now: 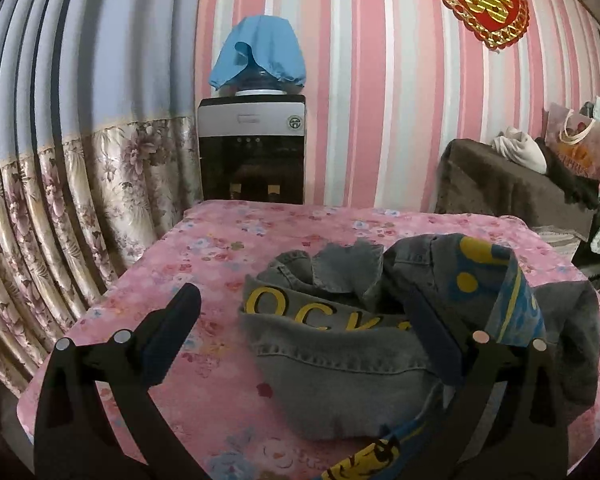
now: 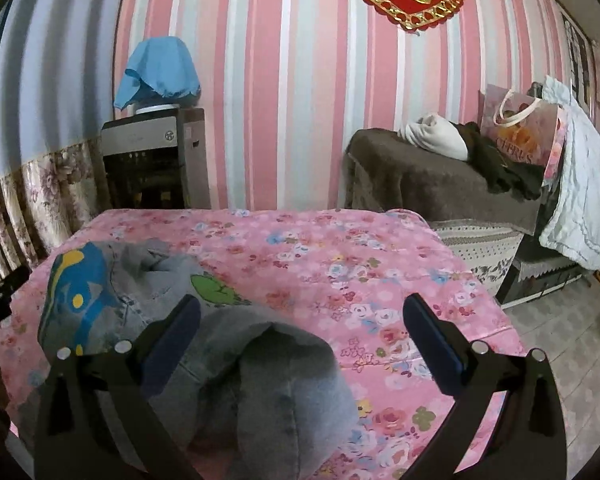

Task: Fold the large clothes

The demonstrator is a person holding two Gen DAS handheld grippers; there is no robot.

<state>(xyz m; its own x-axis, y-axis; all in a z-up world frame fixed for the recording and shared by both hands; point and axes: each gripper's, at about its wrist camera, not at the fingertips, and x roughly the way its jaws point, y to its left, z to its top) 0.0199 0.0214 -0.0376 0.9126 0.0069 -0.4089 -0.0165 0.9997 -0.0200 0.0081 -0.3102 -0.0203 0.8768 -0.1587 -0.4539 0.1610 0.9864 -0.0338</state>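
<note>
Left gripper (image 1: pixel 300 316) spread wide, gripping nothing, right finger (image 1: pixel 432 328) over the crumpled grey jacket (image 1: pixel 340 368) at lower centre of the left view, on the pink floral table (image 1: pixel 212 248). Right gripper (image 2: pixel 300 320) likewise wide open, empty, above the jacket (image 2: pixel 260 380) at lower left.

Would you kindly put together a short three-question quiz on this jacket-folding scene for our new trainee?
1. True or false: the grey denim jacket lies flat and neatly folded on the pink floral cover.
2. Which tongs are open? A) left tongs only B) right tongs only C) both
3. Fill in: the water dispenser is topped by a ____ cloth.

Key: 1 false, it is bunched; 2 C; 3 blue.
</note>
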